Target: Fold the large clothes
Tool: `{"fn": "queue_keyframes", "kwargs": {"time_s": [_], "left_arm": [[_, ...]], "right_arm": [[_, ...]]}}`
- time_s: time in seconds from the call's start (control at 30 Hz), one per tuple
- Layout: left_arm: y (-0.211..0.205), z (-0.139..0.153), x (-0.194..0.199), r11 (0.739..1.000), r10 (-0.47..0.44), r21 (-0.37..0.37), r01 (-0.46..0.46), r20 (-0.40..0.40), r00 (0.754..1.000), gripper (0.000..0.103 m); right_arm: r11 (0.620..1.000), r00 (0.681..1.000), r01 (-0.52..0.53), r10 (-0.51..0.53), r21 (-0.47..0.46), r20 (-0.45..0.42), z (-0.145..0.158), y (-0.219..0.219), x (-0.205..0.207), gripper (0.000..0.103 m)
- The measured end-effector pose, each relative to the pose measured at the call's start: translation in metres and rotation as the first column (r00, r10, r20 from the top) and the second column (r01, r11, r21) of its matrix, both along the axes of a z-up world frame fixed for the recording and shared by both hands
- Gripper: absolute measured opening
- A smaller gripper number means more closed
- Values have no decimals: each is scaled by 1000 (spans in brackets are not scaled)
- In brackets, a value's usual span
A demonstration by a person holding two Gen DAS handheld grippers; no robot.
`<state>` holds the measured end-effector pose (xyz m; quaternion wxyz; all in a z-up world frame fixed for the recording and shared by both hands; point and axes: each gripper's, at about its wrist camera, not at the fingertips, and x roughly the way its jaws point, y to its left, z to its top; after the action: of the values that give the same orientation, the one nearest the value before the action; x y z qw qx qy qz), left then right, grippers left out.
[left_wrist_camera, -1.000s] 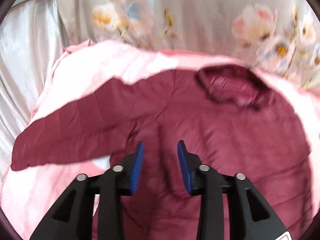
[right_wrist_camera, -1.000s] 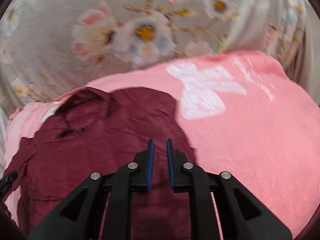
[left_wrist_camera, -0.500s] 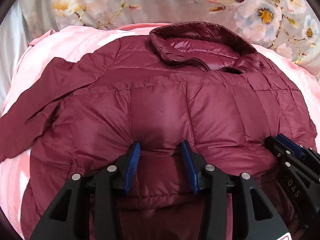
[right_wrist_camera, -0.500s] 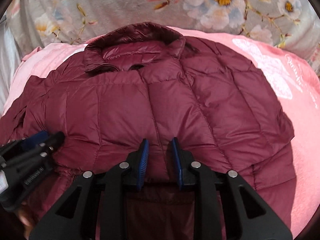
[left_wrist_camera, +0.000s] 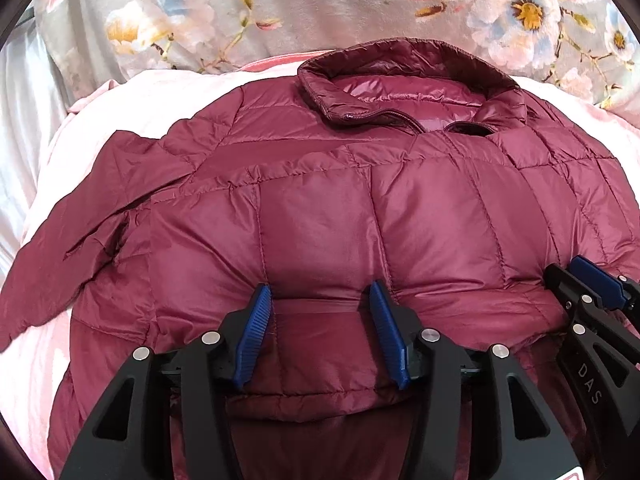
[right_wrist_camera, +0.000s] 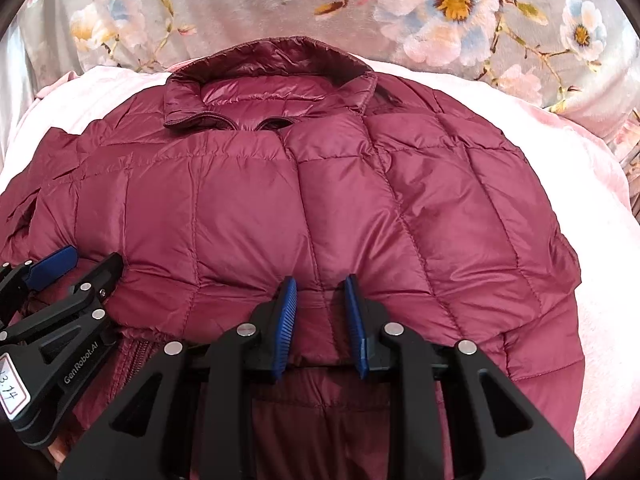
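Left wrist view: blue fingers point(left_wrist_camera: 260, 332) spread wide apart, tips pressed into the near, rounded fold edge of the maroon puffer jacket point(left_wrist_camera: 320, 208), clamped on nothing. Same story for the left gripper point(left_wrist_camera: 318, 334) as a whole: merely resting against the puffy fabric. Right wrist view: right gripper point(right_wrist_camera: 320, 320) with a narrower gap, also open, straddling a quilted ridge at the same near edge without pinching it. Half a second back, nearly identical poses; a second back, jacket blurred and lying flatter, with its left sleeve point(left_wrist_camera: 80, 216) stretched out and the right fingers almost together. Since then, lower part apparently doubled up toward the collar point(left_wrist_camera: 404, 80) and let go. Now lying folded on the pink blanket point(left_wrist_camera: 132, 100) over the bed, collar at the far side, floral bedding point(left_wrist_camera: 280, 8) beyond. Left sleeve sticking out to the left, so probably a tuck-in owed there next; trapped air likely to spring the fold open.
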<state>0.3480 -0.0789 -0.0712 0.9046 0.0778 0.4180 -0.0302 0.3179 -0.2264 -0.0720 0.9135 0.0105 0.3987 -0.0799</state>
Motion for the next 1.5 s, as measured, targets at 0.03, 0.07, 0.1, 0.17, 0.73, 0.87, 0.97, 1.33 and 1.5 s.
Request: {"fn": "queue_keyframes", "kwargs": {"time_s": [0.03, 0.07, 0.1, 0.17, 0.73, 0.87, 0.97, 1.33, 1.5], "left_arm": [[0, 0, 0, 1000, 0, 1, 0, 0, 1000, 50], [0, 0, 0, 1000, 1, 2, -1, 0, 1000, 51], [0, 0, 0, 1000, 2, 2, -2, 0, 1000, 51], [0, 0, 0, 1000, 3, -5, -3, 0, 1000, 53], [364, 33, -57, 710, 570, -395, -583, -165, 805, 77], [440, 23, -62, 577, 675, -431, -694, -226, 702, 77], [470, 14, -64, 489, 683, -511, -707, -279, 675, 76], [376, 107, -30, 732, 536, -483, -481, -27, 844, 0], [240, 192, -29, 896, 261, -410, -170, 177, 949, 0]], "right_arm": [[1000, 1000, 0, 0, -2, 0, 0, 0, 0, 24], [1000, 1000, 1, -1, -5, -1, 0, 1, 0, 24], [1000, 1000, 2, -2, -7, -2, -1, 1, 1, 24], [1000, 1000, 3, -3, -8, -4, -1, 1, 1, 24], [992, 987, -127, 124, 14, 104, 34, 77, -62, 46], [989, 986, -147, 144, 26, 84, 26, 92, -71, 47], [990, 988, -139, 139, -4, 69, 19, 98, -71, 48], [996, 994, -74, 71, 44, 81, 18, 81, -84, 48], [997, 994, -38, 30, 70, 107, 24, 62, -99, 48]]}}
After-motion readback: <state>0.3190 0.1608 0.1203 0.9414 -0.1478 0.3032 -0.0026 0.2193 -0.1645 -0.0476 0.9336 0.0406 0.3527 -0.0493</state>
